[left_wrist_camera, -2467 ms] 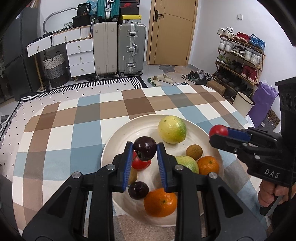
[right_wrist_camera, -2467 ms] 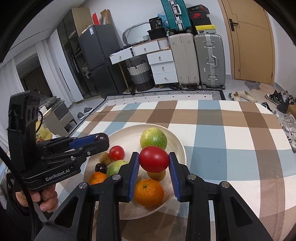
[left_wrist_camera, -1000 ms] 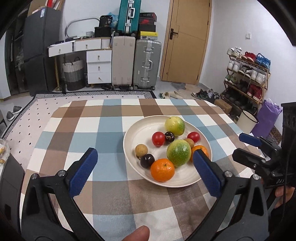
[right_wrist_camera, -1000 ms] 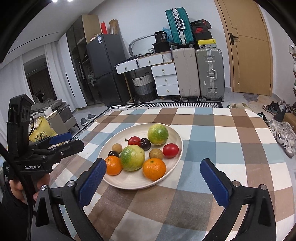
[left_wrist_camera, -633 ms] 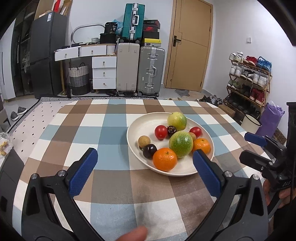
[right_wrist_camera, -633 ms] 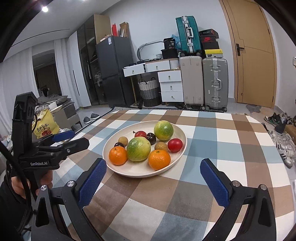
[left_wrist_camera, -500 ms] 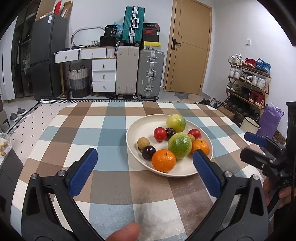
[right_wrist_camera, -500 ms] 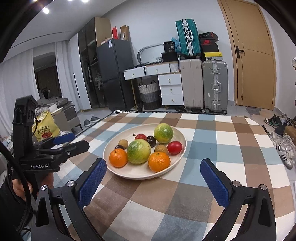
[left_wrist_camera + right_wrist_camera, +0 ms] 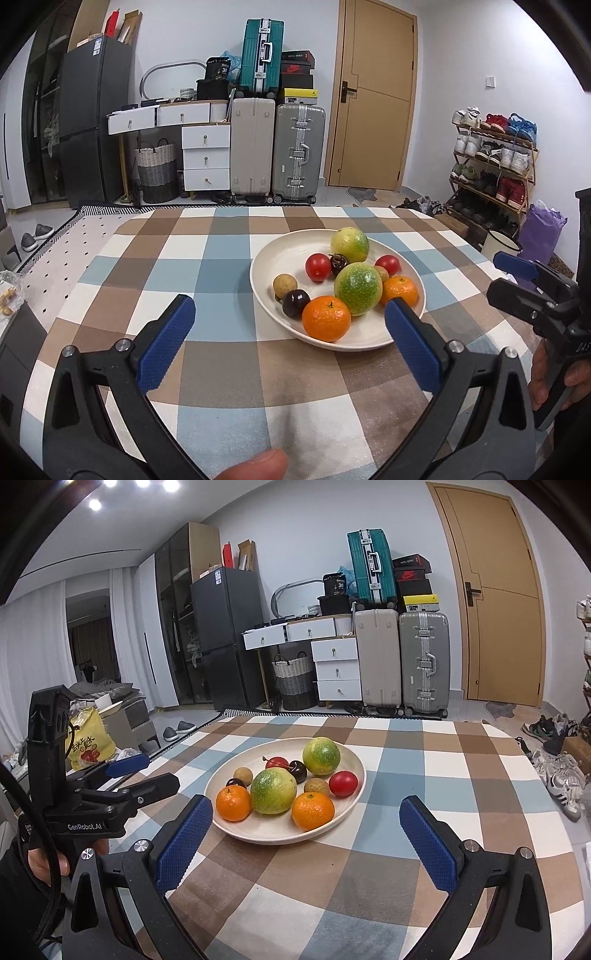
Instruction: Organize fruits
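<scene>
A cream plate (image 9: 266,258) (image 9: 284,829) on the checked tablecloth holds several fruits: two oranges (image 9: 326,323), two yellow-green round fruits (image 9: 358,288), two red tomatoes (image 9: 343,783), dark plums (image 9: 296,302) and small brown fruits (image 9: 284,285). My left gripper (image 9: 288,302) is open wide, short of the plate's near rim, with nothing between its fingers. My right gripper (image 9: 306,802) is open wide too, empty, just before the plate's near edge. Each gripper shows at the side of the other's view, the right gripper (image 9: 496,278) and the left gripper (image 9: 162,771), and both are held by hands.
The checked tablecloth (image 9: 221,369) covers the table around the plate. A fingertip (image 9: 258,469) pokes in at the bottom of the left wrist view. Beyond the table stand suitcases (image 9: 299,151), white drawers (image 9: 205,155), a door (image 9: 373,96), a shoe rack (image 9: 491,162) and a yellow bag (image 9: 86,744).
Earlier my left gripper held a dark plum and my right a red tomato over the plate. Both fruits now lie in the plate, and both grippers have opened wide and drawn back.
</scene>
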The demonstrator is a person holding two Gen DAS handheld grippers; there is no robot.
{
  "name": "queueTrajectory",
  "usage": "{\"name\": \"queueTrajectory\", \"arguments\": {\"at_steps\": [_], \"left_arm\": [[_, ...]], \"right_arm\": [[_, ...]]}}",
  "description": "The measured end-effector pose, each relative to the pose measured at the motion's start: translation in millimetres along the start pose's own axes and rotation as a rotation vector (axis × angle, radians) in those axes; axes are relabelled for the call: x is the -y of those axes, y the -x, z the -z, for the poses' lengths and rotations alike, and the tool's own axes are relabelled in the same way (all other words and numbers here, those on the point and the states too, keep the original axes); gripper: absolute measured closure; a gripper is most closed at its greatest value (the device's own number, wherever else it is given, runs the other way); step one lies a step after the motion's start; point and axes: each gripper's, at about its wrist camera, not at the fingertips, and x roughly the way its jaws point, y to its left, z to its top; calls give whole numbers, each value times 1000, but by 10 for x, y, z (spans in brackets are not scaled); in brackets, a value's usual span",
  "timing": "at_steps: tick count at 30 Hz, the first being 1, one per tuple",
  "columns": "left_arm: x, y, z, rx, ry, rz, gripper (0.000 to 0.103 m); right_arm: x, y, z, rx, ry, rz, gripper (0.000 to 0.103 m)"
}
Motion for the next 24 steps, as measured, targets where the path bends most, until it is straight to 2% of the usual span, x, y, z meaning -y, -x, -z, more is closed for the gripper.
{"name": "queueTrajectory", "arguments": {"at_steps": [24], "left_arm": [[-42,-36,8,-9,19,2,1]], "right_arm": [[-25,34,5,7,10,4,0]]}}
